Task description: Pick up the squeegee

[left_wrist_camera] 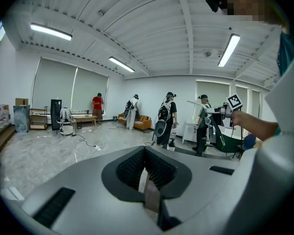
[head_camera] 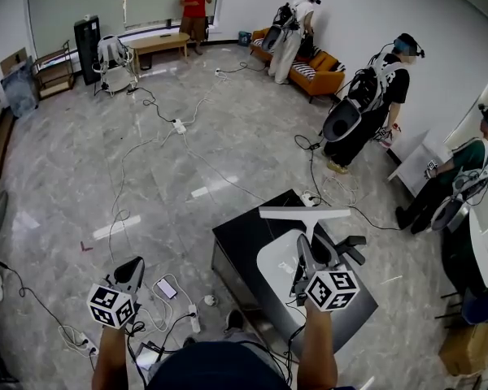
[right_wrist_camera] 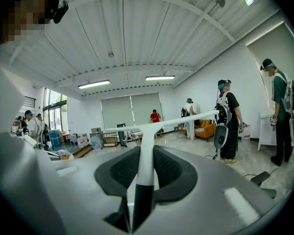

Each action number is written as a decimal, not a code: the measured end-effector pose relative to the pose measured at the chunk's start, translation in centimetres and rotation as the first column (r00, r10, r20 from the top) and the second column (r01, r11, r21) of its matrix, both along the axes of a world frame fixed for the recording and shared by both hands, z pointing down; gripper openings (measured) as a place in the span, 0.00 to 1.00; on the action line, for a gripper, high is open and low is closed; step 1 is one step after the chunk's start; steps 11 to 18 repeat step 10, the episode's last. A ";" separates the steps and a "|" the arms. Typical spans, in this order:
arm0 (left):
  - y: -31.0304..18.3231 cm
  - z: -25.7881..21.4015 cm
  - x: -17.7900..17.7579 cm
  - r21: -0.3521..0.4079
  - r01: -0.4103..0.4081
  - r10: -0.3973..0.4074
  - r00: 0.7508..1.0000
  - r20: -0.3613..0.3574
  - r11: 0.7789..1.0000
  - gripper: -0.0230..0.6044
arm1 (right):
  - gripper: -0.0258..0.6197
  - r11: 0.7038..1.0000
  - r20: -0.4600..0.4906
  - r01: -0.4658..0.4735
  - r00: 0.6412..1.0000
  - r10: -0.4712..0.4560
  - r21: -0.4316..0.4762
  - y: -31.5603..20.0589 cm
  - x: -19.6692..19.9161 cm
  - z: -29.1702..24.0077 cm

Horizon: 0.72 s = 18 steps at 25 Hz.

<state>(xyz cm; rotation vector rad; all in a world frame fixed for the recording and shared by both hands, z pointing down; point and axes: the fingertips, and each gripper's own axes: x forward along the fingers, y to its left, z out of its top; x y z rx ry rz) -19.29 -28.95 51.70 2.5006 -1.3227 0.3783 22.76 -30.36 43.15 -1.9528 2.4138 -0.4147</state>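
The squeegee [head_camera: 304,214] is white and T-shaped, and its long blade lies crosswise above the black table [head_camera: 237,236]. My right gripper [head_camera: 308,256] is shut on its handle, below the blade. In the right gripper view the handle [right_wrist_camera: 146,160] runs up between the jaws, black near the camera and white further out, to the blade [right_wrist_camera: 161,123]. My left gripper [head_camera: 131,273] hangs over the floor at the lower left, apart from the squeegee. Its pads [left_wrist_camera: 157,170] meet with nothing between them. From that side the raised squeegee [left_wrist_camera: 202,104] shows at the right.
A white oval object [head_camera: 275,273] lies on the black table. Cables [head_camera: 159,112], a power strip [head_camera: 180,126] and a phone [head_camera: 167,288] lie on the grey floor. Several people stand along the right wall near an orange sofa [head_camera: 319,72].
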 end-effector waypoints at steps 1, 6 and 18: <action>0.2 0.0 -0.3 0.000 0.002 -0.002 1.000 0.000 1.000 0.05 | 0.19 1.000 -0.003 -0.002 1.000 0.002 0.004 0.4 -0.1 -0.3; 0.9 0.0 -0.9 -0.001 0.007 -0.007 1.000 -0.005 1.000 0.05 | 0.19 1.000 -0.014 -0.010 1.000 0.010 0.016 1.6 -0.1 -1.5; 1.5 0.1 -1.6 -0.008 0.010 -0.010 1.000 -0.008 1.000 0.05 | 0.19 1.000 -0.019 -0.009 1.000 0.009 0.022 2.3 -0.7 -2.2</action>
